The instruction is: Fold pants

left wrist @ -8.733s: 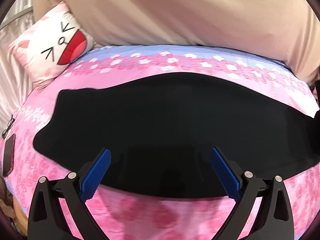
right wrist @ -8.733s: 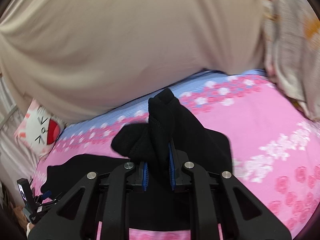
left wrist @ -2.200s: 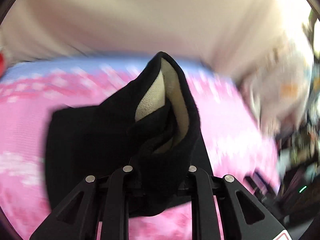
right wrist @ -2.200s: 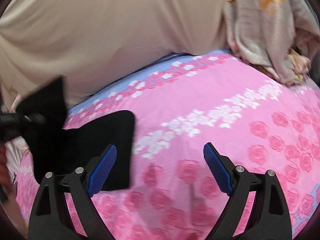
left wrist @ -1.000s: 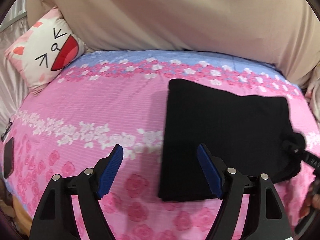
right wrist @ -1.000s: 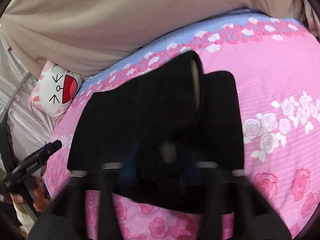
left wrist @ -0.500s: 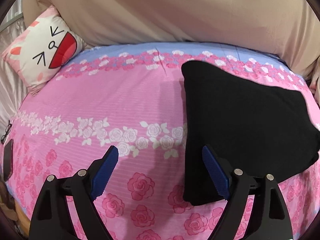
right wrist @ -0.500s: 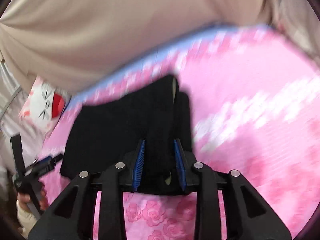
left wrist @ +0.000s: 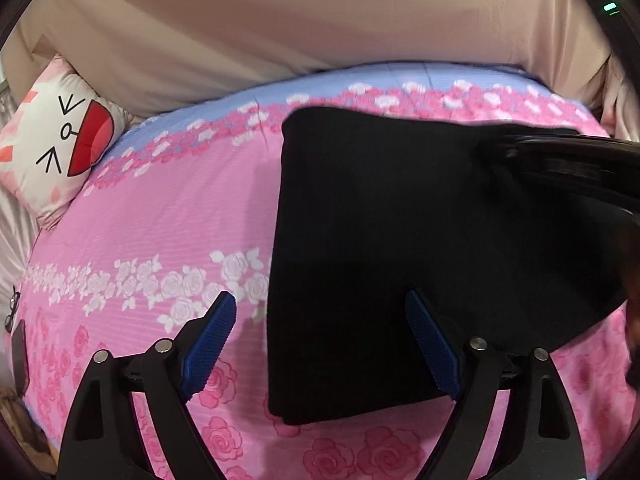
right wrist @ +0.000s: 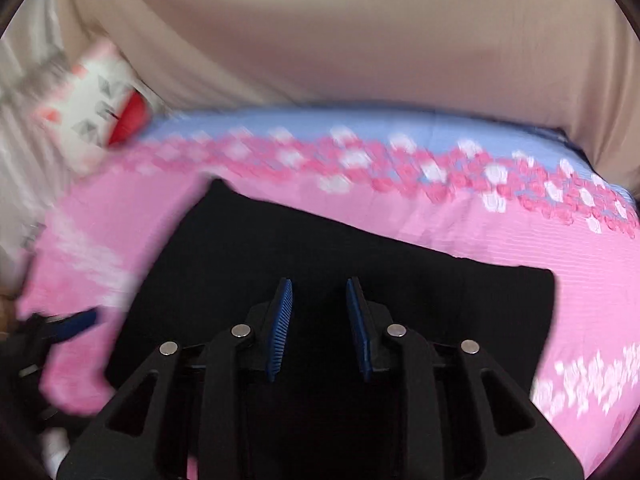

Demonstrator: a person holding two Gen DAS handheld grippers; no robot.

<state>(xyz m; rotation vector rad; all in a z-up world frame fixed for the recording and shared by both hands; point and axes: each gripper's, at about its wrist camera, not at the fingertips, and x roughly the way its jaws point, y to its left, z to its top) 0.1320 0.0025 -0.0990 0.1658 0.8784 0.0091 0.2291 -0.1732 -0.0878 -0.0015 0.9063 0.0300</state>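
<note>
The left gripper [left wrist: 320, 346] has just been opening; its jaws stand wide over the near left edge of the folded black pants [left wrist: 400, 240], gripping nothing. The right gripper [right wrist: 319, 328], jaws narrowly apart, just closing, hovers over the pants, pinching nothing visible. They lie on the pink sheet [left wrist: 160, 220]. Beyond: a cat pillow [left wrist: 60, 140] and a beige curtain [left wrist: 320, 20].

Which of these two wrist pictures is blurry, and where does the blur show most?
Right wrist view: motion blur smears the cat-face cushion and the pink floral bedsheet, though the right hand-held gripper stays sharp. Left wrist view: mostly crisp, folded black pants clean-edged, with fisheye bending at the rim.
</note>
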